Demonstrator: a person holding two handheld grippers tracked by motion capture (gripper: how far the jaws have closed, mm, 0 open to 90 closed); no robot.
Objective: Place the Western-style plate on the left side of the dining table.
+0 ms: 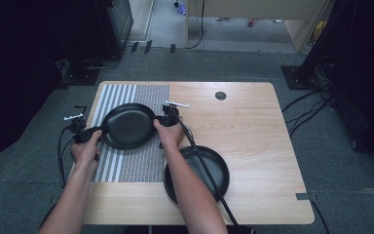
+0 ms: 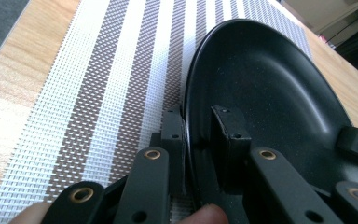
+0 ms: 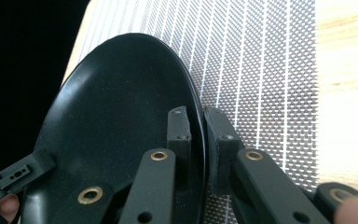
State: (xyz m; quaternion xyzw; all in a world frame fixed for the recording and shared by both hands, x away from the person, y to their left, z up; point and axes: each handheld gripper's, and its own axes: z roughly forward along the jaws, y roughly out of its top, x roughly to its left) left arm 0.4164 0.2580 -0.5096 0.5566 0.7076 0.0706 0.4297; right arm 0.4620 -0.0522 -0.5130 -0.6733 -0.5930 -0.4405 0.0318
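Black and round, the plate (image 1: 128, 126) sits left of centre in the high view, over the striped placemat (image 1: 131, 161); we see the left gripper (image 1: 96, 130) clamped on its left rim and the right gripper (image 1: 159, 122) clamped on its right rim; in each gripper view one jaw lies inside the dish, the other outside; a second black plate (image 1: 216, 170) rests on the wooden table (image 1: 253, 126), lower centre, well apart from the grippers

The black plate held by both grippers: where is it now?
In the high view, the black plate sits left of centre over the striped mat, between both grippers, beyond the second plate.
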